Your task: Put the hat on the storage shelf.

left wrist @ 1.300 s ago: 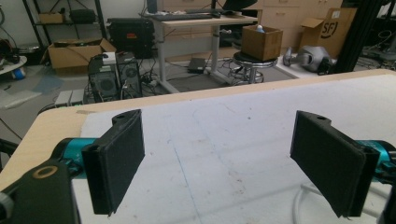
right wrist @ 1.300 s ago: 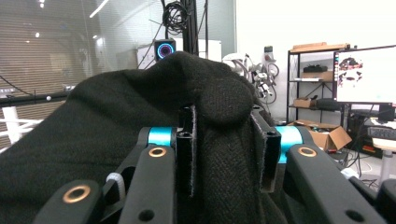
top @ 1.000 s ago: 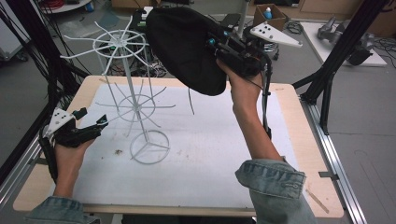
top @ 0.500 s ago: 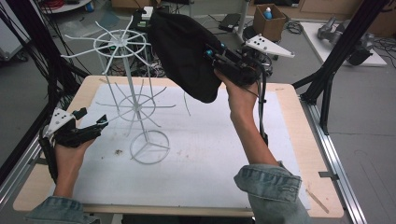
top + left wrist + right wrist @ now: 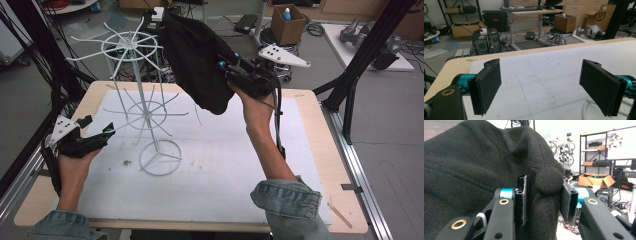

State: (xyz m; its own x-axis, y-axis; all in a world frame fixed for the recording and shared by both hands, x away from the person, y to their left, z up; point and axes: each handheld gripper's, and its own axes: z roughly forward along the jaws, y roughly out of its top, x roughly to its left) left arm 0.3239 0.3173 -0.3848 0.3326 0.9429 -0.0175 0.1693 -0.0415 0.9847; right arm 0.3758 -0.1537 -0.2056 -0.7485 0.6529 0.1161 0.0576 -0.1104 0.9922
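A black hat (image 5: pixel 195 60) hangs in the air beside the top ring of a white wire rack (image 5: pixel 146 107), its upper edge close to one of the rack's top arms. My right gripper (image 5: pixel 225 67) holds it from the right. In the right gripper view the hat's cloth (image 5: pixel 474 170) and a round button fill the gap of the right gripper (image 5: pixel 544 185); the jaws have just been opening a little, with the pads still against the cloth. My left gripper (image 5: pixel 107 132) rests low at the table's left, open, near a lower rack arm. Nothing lies in the left gripper (image 5: pixel 541 75).
The rack's ring base (image 5: pixel 160 157) stands on a white mat (image 5: pixel 225 165) that covers a wooden table (image 5: pixel 320 150). Black frame posts (image 5: pixel 350 100) rise at the right and left. A cardboard box (image 5: pixel 287 22) sits on the floor beyond.
My right gripper has sunk a little and shifted left with the hat, which has turned from a broad disc to a narrower, tilted shape near the rack's top. The left hand has kept still.
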